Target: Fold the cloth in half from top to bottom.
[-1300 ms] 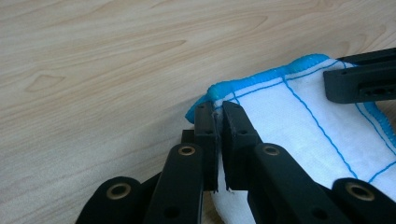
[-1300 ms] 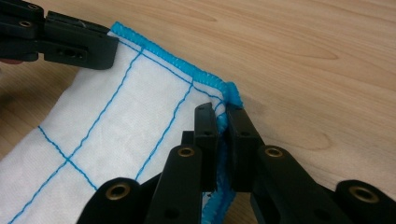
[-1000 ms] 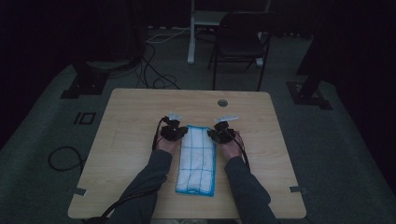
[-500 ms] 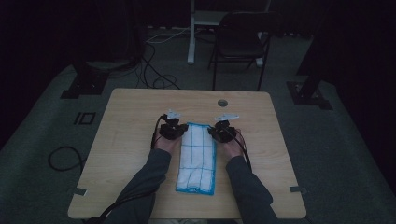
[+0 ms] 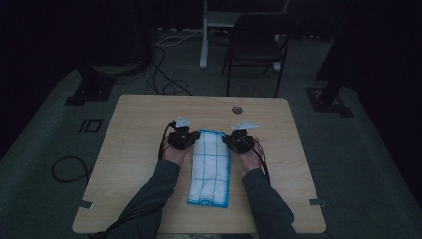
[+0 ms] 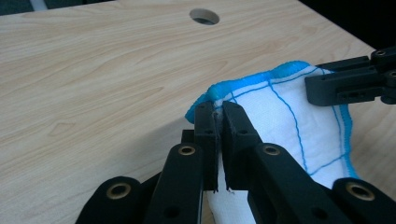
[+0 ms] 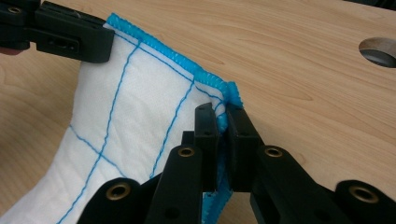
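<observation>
left tongs [image 6: 218, 108] are clamped on the far left corner of the cloth [image 5: 210, 167], jaws pinched together with the blue hem between them, clear in the left gripper view. in the high view the left tongs [image 5: 189, 140] sit just at the cloth's far left edge, the person's hand behind them.

cloth is white with a blue grid and blue stitched border, already a long narrow strip lying lengthwise down the middle of the bench [image 5: 129, 144], far end between the two tongs, near end close to the person. looks folded at least once along its length, judging by the narrow shape. far edge is raised a little off the wood in both gripper views, rest lies flat.

right tongs [image 7: 223, 112] are closed on the far right corner of the cloth [image 7: 130, 98], hem caught between the jaws. in the high view the right tongs [image 5: 232, 141] touch the far right edge.

progress, as a judgement: grasp stage done, both far corners secured. what's left is likely bringing the far end toward the near end to fold the strip in half, then letting go. that fold is not yet made. the cable hole [image 5: 237, 109] further out on the bench is well apart from the cloth.
</observation>
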The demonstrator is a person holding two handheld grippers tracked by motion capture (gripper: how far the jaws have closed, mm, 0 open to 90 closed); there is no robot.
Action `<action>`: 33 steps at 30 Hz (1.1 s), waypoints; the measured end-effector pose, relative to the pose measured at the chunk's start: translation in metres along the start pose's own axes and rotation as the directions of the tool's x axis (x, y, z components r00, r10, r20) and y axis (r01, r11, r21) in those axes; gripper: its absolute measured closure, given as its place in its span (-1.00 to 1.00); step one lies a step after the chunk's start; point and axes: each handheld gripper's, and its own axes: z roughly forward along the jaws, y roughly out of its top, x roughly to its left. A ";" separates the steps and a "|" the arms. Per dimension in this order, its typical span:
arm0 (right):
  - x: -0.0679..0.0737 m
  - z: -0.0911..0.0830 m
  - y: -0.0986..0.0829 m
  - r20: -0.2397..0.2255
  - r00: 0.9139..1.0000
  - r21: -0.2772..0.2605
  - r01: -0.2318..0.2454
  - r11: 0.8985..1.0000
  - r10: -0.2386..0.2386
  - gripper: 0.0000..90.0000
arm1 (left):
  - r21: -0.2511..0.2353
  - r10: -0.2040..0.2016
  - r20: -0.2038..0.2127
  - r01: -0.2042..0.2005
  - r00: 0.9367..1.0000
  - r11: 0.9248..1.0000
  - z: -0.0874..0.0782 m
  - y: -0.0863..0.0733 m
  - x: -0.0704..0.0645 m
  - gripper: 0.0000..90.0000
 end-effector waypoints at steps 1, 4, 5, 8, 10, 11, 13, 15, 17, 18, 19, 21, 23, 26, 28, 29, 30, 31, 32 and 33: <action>0.001 -0.001 -0.001 0.000 1.000 -0.004 0.002 1.000 -0.002 0.90 | -0.005 0.002 0.001 -0.002 1.000 1.000 -0.002 -0.001 -0.001 0.92; 0.004 -0.005 -0.003 -0.002 1.000 -0.009 0.007 1.000 -0.007 0.90 | -0.017 -0.001 0.008 0.001 1.000 1.000 -0.007 -0.004 -0.004 0.92; 0.005 -0.007 -0.003 -0.002 1.000 -0.012 0.009 1.000 -0.009 0.90 | -0.020 -0.003 0.009 0.003 1.000 1.000 -0.008 -0.004 -0.005 0.92; 0.008 -0.011 -0.003 -0.005 1.000 -0.021 0.017 1.000 -0.017 0.90 | -0.033 -0.002 0.017 0.003 1.000 0.999 -0.014 -0.006 -0.006 0.92; 0.010 -0.014 -0.003 -0.007 1.000 -0.028 0.024 0.999 -0.025 0.90 | -0.039 -0.005 0.019 0.006 1.000 0.999 -0.017 -0.006 -0.007 0.92; 0.011 -0.015 -0.002 -0.007 1.000 -0.032 0.030 0.999 -0.030 0.90 | -0.043 -0.005 0.019 0.006 1.000 0.999 -0.019 -0.005 -0.007 0.92; 0.013 -0.019 -0.001 -0.007 0.999 -0.038 0.035 0.999 -0.035 0.90 | -0.049 0.000 0.021 0.001 1.000 0.999 -0.022 -0.004 -0.008 0.92; 0.014 -0.021 0.001 -0.008 0.999 -0.045 0.037 0.998 -0.038 0.90 | -0.057 0.001 0.024 0.000 1.000 0.998 -0.026 -0.003 -0.010 0.92; 0.016 -0.024 0.001 -0.009 0.999 -0.050 0.043 0.998 -0.044 0.90 | -0.060 0.011 0.025 -0.009 1.000 0.998 -0.029 -0.003 -0.011 0.92; 0.016 -0.025 0.001 -0.010 0.999 -0.050 0.047 0.998 -0.047 0.90 | -0.064 0.010 0.027 -0.008 1.000 0.998 -0.031 -0.004 -0.012 0.92; 0.017 -0.027 0.001 -0.010 0.999 -0.050 0.051 0.997 -0.051 0.90 | -0.066 0.011 0.027 -0.010 1.000 0.998 -0.032 -0.004 -0.013 0.92; 0.019 -0.030 0.001 -0.012 0.998 -0.054 0.057 0.997 -0.058 0.90 | -0.071 0.016 0.030 -0.014 0.999 0.997 -0.035 -0.005 -0.014 0.92; 0.021 -0.033 0.000 -0.015 0.998 -0.059 0.061 0.996 -0.062 0.90 | -0.074 0.015 0.032 -0.012 0.999 0.997 -0.038 -0.006 -0.015 0.92; 0.024 -0.037 -0.002 -0.020 0.998 -0.065 0.064 0.996 -0.065 0.90 | -0.081 0.013 0.038 -0.010 0.999 0.997 -0.042 -0.008 -0.018 0.92; 0.026 -0.039 -0.003 -0.022 0.997 -0.065 0.067 0.996 -0.068 0.90 | -0.083 0.019 0.042 -0.016 0.999 0.996 -0.045 -0.010 -0.020 0.92; 0.027 -0.040 -0.004 -0.024 0.997 -0.066 0.065 0.996 -0.067 0.90 | -0.084 0.022 0.043 -0.018 0.999 0.996 -0.046 -0.011 -0.021 0.92; 0.027 -0.041 -0.005 -0.026 0.997 -0.068 0.066 0.996 -0.067 0.90 | -0.085 0.019 0.045 -0.015 0.999 0.996 -0.047 -0.013 -0.022 0.92; 0.028 -0.042 -0.006 -0.028 0.997 -0.068 0.067 0.995 -0.069 0.90 | -0.087 0.020 0.046 -0.016 0.999 0.996 -0.048 -0.014 -0.022 0.92; 0.029 -0.043 -0.007 -0.029 0.997 -0.070 0.065 0.995 -0.067 0.90 | -0.088 0.018 0.047 -0.014 0.999 0.996 -0.050 -0.015 -0.023 0.92; 0.030 -0.044 -0.008 -0.031 0.997 -0.073 0.069 0.995 -0.071 0.90 | -0.090 0.012 0.050 -0.007 0.999 0.996 -0.051 -0.017 -0.024 0.92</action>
